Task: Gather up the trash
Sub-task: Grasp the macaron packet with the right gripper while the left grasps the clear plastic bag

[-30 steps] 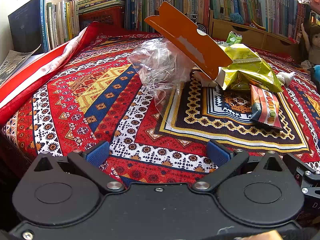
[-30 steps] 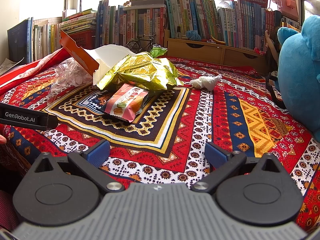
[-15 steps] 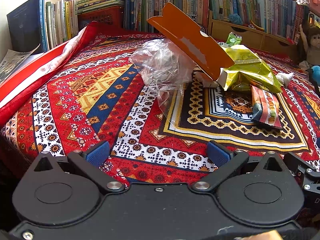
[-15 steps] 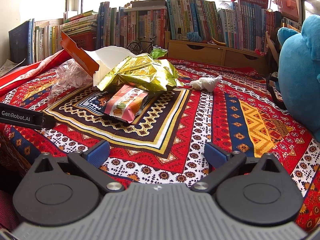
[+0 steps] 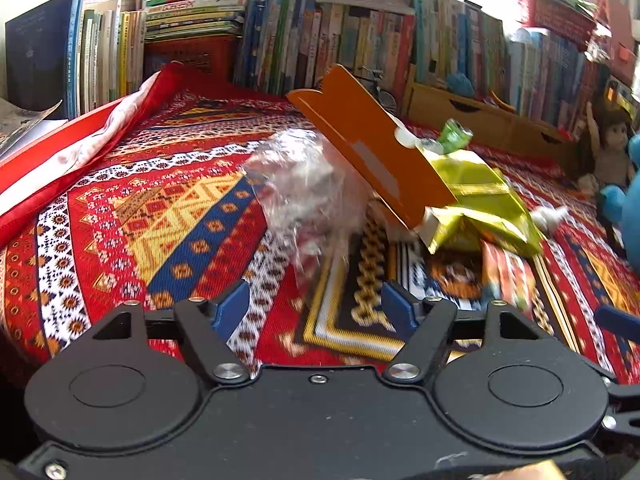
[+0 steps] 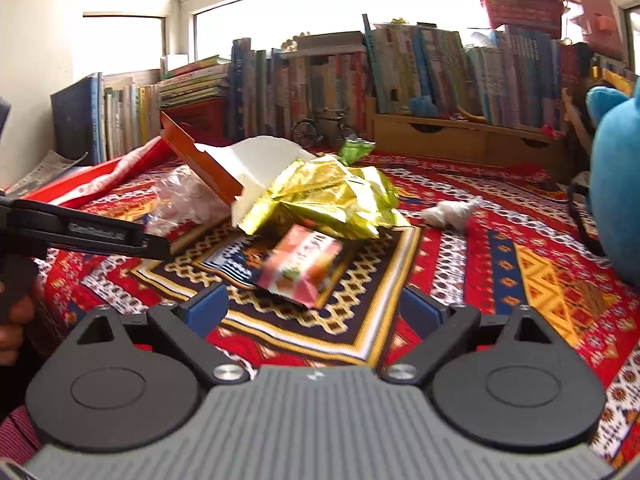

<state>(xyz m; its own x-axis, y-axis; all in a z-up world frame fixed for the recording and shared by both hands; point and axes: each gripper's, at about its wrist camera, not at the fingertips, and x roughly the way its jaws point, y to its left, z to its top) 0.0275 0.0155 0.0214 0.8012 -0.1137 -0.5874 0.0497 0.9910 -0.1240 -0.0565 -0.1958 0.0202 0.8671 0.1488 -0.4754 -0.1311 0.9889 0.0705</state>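
Here, the left wrist view looks over the left gripper (image 5: 316,304), whose blue pads stand apart with only patterned bedspread (image 5: 132,216) between them; its jaws have just been closing and grip nothing. At 12 o'clock from it lies crumpled clear plastic (image 5: 308,192), and leaning over that toward 1 o'clock is an orange card flap (image 5: 372,148). A gold-green foil bag (image 5: 480,200) sits at 2 o'clock, with a striped snack packet (image 5: 508,276) just below it, blurred. This view alone shows a doll (image 5: 608,148) at the far right edge.

The right wrist view shows the right gripper (image 6: 316,308) with jaws wide, just closing slightly, nothing between its pads. The pink snack packet (image 6: 300,272) lies at 12 o'clock, just beyond them, touching the foil bag (image 6: 328,196) behind it. Only here are the carton's white inside (image 6: 264,164), a white crumpled tissue (image 6: 448,212) at 1 o'clock, a blue plush toy (image 6: 616,184) at 3 o'clock, and the left gripper's black body (image 6: 80,232) at 9 o'clock visible.
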